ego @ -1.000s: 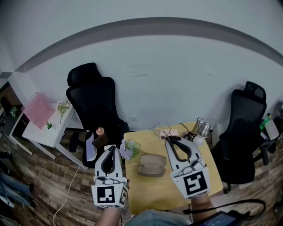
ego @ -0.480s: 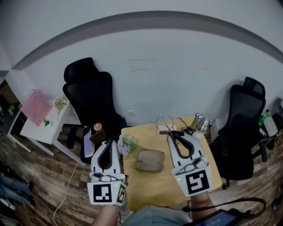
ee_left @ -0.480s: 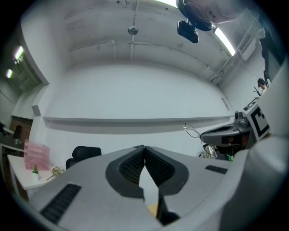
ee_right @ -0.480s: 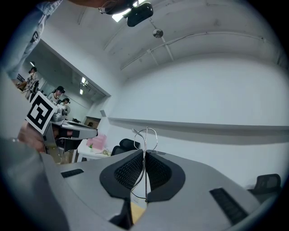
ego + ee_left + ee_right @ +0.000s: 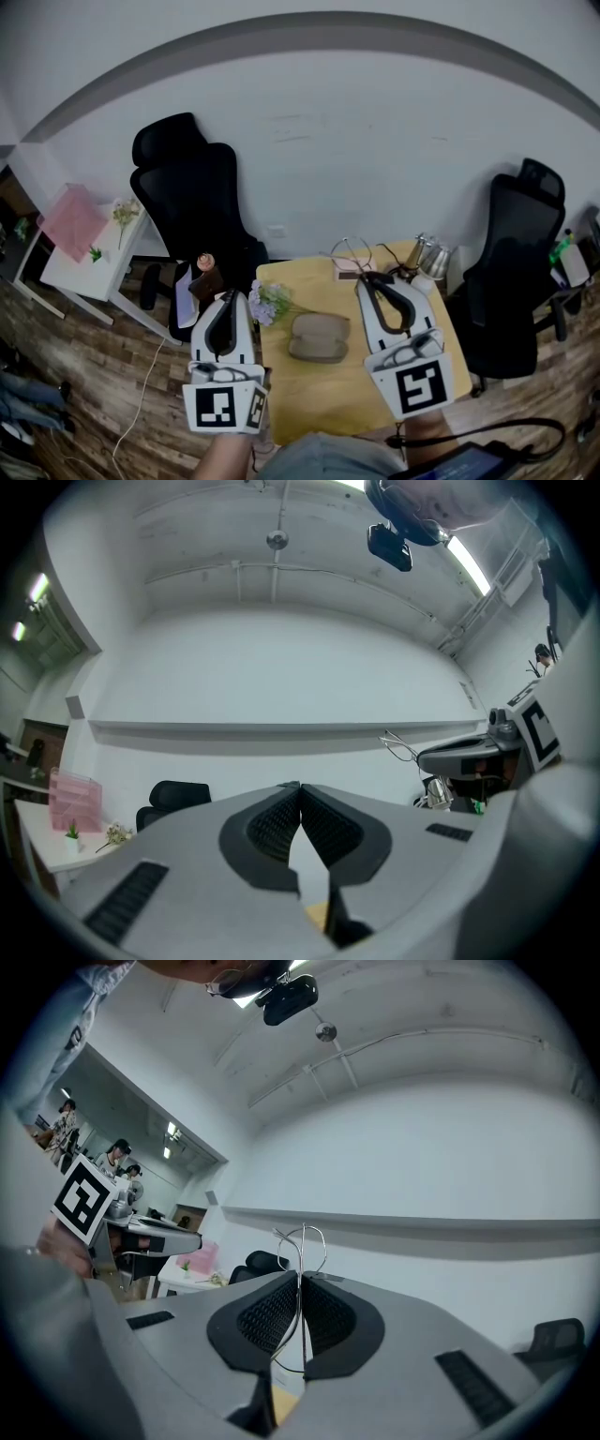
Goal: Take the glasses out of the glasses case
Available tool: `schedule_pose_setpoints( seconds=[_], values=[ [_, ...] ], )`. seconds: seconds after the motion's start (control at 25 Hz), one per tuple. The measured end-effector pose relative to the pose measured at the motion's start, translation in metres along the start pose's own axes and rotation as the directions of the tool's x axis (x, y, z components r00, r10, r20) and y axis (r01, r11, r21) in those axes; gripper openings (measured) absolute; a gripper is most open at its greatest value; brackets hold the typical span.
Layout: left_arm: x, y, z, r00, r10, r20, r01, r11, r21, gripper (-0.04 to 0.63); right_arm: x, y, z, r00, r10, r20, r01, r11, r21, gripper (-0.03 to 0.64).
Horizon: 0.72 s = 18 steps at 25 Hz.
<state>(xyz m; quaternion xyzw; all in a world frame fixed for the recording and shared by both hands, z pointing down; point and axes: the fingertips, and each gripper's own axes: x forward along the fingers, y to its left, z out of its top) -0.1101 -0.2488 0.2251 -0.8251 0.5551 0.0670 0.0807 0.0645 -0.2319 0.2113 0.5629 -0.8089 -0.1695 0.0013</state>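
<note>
Body shells of left gripper [image 5: 228, 296] and right gripper [image 5: 365, 280]: white, tapered. Pads [image 5: 267, 827]: black, ribbed. Marker cube [image 5: 223, 409] at rear: black squares on white. Black cable [image 5: 487, 431], lower right of frame.

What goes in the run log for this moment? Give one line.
right tongs: shut on glasses | left tongs: shut, empty | glasses case: on table

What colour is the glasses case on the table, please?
Greyish tan; the case shows best in the head view.
</note>
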Motion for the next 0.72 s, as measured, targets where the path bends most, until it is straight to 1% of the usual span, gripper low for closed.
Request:
schedule_pose_setpoints(
  seconds=[0.72],
  values=[
    [0.0011,0.0064,-0.0027,1.000,0.004,0.000,-0.004,1.000,-0.002,0.006,0.0040,0.0050,0.0031,1.000,-0.003,0.012,0.003,1.000,-0.004,0.033]
  ],
)
